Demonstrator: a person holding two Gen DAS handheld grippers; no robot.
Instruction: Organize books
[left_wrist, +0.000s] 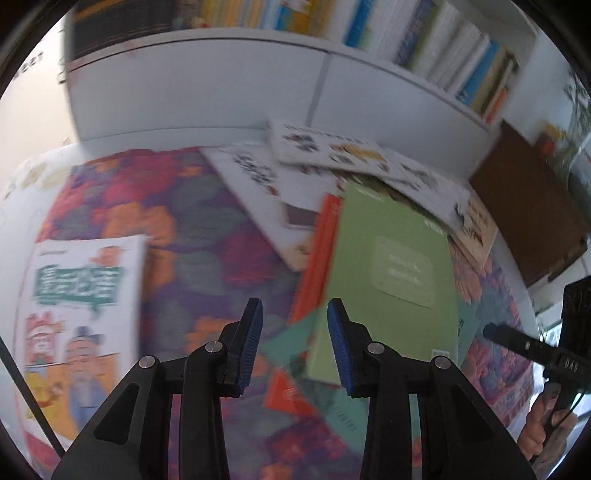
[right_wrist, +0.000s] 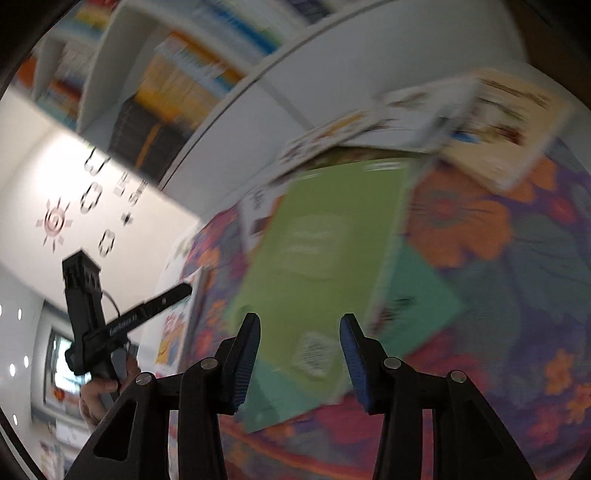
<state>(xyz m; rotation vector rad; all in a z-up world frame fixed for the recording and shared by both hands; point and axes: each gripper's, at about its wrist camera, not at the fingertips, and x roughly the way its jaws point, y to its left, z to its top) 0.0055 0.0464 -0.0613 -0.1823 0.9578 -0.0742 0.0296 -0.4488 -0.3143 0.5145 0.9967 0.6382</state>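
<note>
A light green book (left_wrist: 399, 266) lies on top of a loose pile on the flowered tablecloth (left_wrist: 192, 236); orange-red books (left_wrist: 317, 251) and a teal book (left_wrist: 291, 339) stick out under it. My left gripper (left_wrist: 295, 314) hovers above the pile's near-left edge, open with nothing between its blue pads. A white picture book (left_wrist: 81, 310) lies alone to the left. In the right wrist view the same green book (right_wrist: 317, 243) lies ahead over a teal book (right_wrist: 417, 295). My right gripper (right_wrist: 300, 325) is open above its near end, empty. Both views are blurred.
A white bookcase (left_wrist: 229, 85) with rows of upright books (left_wrist: 443, 51) stands behind the table. White picture books (left_wrist: 332, 147) and a cream book (right_wrist: 513, 122) lie at the pile's far side. The other gripper and a hand (right_wrist: 99, 391) show at each view's edge.
</note>
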